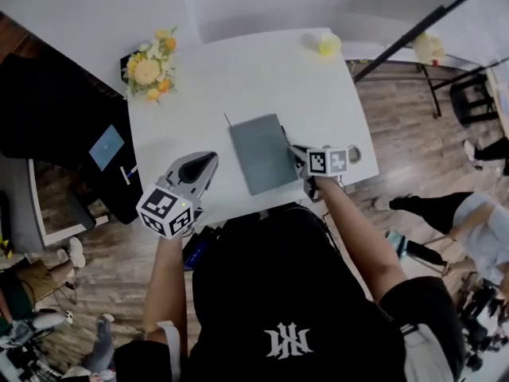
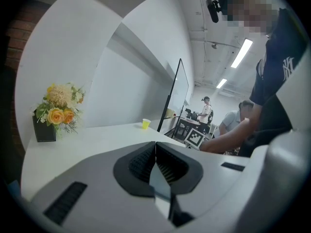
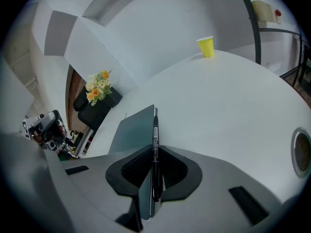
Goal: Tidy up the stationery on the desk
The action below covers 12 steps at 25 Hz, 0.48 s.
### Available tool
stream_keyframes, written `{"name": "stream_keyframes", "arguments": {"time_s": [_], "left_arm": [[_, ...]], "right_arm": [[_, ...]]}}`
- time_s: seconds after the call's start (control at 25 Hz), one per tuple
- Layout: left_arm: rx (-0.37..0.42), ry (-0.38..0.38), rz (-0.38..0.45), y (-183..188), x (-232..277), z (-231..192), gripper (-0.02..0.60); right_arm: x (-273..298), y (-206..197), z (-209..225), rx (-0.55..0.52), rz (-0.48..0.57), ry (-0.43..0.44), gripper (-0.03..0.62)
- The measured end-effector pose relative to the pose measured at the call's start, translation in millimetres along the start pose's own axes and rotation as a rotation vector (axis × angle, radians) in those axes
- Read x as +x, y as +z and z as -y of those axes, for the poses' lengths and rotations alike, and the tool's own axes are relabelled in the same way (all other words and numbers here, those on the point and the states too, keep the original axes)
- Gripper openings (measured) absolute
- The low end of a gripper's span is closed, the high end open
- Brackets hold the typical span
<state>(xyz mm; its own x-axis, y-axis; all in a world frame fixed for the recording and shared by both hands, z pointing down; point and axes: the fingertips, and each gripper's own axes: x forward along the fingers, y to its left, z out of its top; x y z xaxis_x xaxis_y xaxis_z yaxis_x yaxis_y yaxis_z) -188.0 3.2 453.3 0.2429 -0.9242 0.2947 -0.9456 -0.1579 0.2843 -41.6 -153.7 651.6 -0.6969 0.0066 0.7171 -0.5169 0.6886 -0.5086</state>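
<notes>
Head view: I am watching the right gripper (image 1: pixel 302 159) sitting at the 3 o'clock edge of the flat slate-grey notebook (image 1: pixel 261 153), which is lying near the middle of the white desk (image 1: pixel 238 78).

Right gripper view: the right gripper (image 3: pixel 154 149) is clenching on a slim black pen (image 3: pixel 155 130). The barrel is running lengthwise between the 2 pads. The notebook (image 3: pixel 133 130) edge is pressing in beside it, on the 9 o'clock side. I am reading this as a pinch taken right where the pen meets the cover. I cannot tell whether the cover is caught in the grip too.

Pen: thin, dark and glossy, with a pale printed strip along the barrel, and the far end is pointing to 12 o'clock along the notebook's edge.

The left gripper (image 1: pixel 203 165) is hanging at 8 o'clock from the notebook, over bare desk. In the left gripper view (image 2: pixel 155 147) its jaws are meeting with nothing in them. I am judging it to be parked out of the way.

A yellow paper cup (image 1: pixel 328 44) is standing at 1 o'clock, and a bunch of orange and yellow flowers (image 1: pixel 149 66) is at 10 o'clock, both well apart from the work.
</notes>
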Motion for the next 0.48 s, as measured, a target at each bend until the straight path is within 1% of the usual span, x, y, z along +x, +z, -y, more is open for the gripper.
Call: {"name": "stream_keyframes", "arguments": {"time_s": [0.16, 0.24, 0.48], "left_arm": [[0.000, 0.004, 0.001, 0.5, 1.3, -0.3, 0.005], [0.000, 0.006, 0.005, 1.6, 1.9, -0.3, 0.005], [0.003, 0.016, 0.007, 4.3, 2.6, 3.1, 0.005]], "right_arm": [[2.2, -0.3, -3.1, 0.011, -0.018, 0.038, 0.066], [3.7, -2.3, -6.0, 0.010, -0.033, 0.062, 0.077], [2.7, -3.7, -7.0, -0.022, -0.038, 0.073, 0.084]]}}
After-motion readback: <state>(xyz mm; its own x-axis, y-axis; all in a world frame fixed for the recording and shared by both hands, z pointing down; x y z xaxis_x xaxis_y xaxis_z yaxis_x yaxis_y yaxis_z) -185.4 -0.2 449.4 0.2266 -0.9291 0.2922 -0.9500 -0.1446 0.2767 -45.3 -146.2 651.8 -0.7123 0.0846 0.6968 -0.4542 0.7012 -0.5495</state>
